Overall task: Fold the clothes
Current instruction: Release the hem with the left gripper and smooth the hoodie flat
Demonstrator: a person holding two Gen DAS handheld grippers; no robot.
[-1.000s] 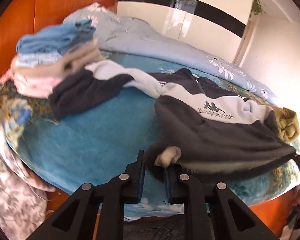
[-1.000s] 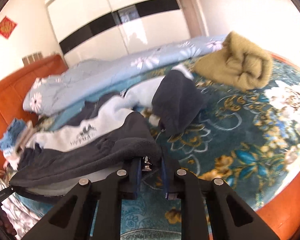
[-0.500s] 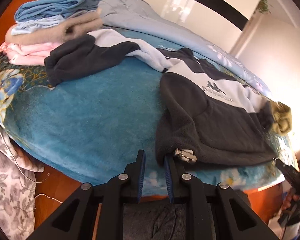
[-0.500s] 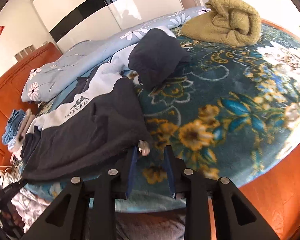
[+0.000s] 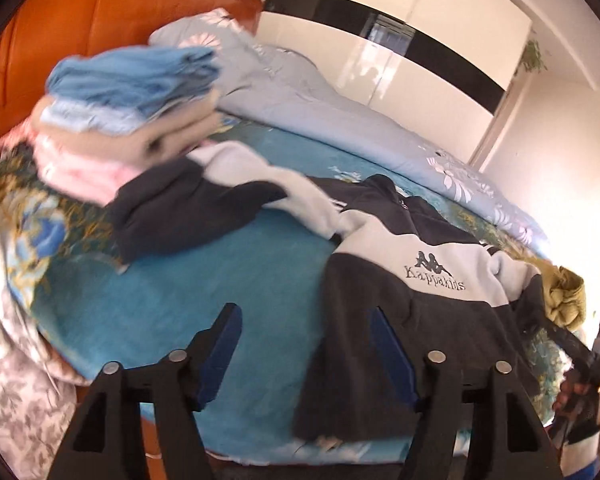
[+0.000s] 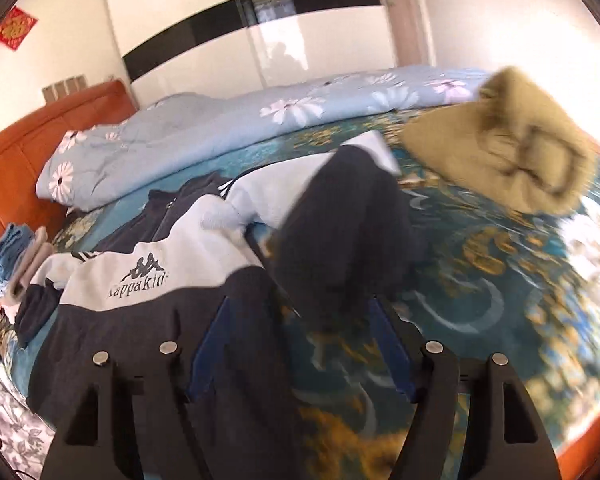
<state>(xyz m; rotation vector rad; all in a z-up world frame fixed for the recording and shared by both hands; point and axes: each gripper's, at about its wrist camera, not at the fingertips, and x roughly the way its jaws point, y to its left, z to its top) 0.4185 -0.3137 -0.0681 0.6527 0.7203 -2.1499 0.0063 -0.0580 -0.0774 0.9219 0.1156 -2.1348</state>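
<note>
A navy and white Kappa Kids jacket (image 5: 412, 312) lies flat on the blue floral bedspread (image 5: 220, 280), sleeves spread to both sides. It also shows in the right wrist view (image 6: 152, 304), with one navy sleeve (image 6: 348, 240) lying toward the right. My left gripper (image 5: 304, 320) is open and empty, hovering over the jacket's bottom left edge. My right gripper (image 6: 298, 312) is open and empty, above the jacket's right side by the sleeve.
A stack of folded clothes (image 5: 128, 120) sits at the bed's far left by the orange headboard (image 5: 80, 20). A rolled olive garment (image 6: 512, 160) lies at the right. A light blue floral quilt (image 6: 220, 136) runs along the back. The bed edge is near.
Both grippers have let go of the jacket's hem and opened wide. The jacket now lies flat on the bed, and both grippers have moved forward over it.
</note>
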